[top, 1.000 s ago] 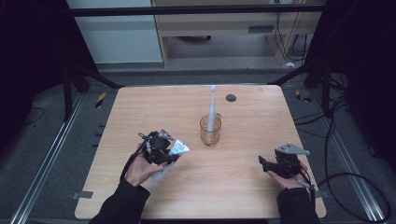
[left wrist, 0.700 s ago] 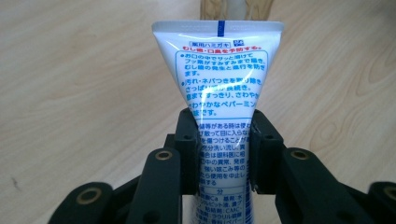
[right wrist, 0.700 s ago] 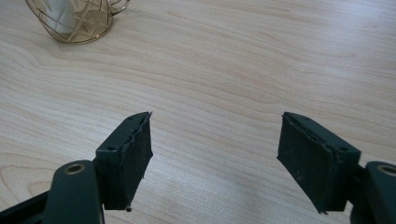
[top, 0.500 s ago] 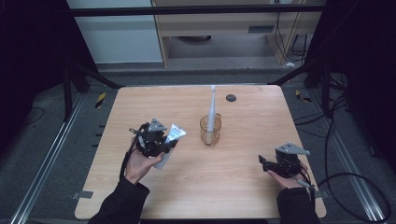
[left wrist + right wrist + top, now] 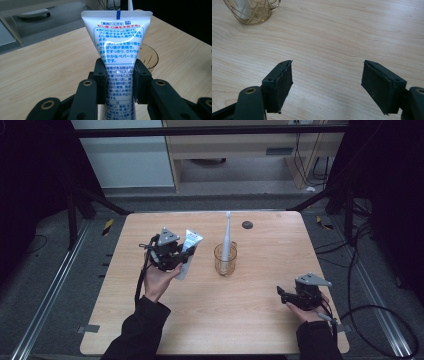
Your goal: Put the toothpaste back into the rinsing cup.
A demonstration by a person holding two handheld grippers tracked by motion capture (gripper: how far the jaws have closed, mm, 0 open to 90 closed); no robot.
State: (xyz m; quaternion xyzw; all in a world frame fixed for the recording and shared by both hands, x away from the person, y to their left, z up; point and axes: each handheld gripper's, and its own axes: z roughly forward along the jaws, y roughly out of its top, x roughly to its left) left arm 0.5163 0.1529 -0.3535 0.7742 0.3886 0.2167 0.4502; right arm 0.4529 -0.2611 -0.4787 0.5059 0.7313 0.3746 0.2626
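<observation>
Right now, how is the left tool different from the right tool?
The left tool is shut on a white toothpaste tube; the right tool is open, with nothing between its pads. In the high view the left tool is held up beside the wire cup, while the right tool sits low near the table's near edge. Both are black, and each is held in a hand.

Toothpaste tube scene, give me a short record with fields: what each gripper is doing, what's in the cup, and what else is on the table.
left gripper: shut on the toothpaste tube, lifted off the table
toothpaste tube: white, crimped end pointing away from the hand
right gripper: open, nothing between the jaws, low over the table
cup: amber glass, holds an upright white toothbrush
also on table: small dark disc at the far edge
</observation>
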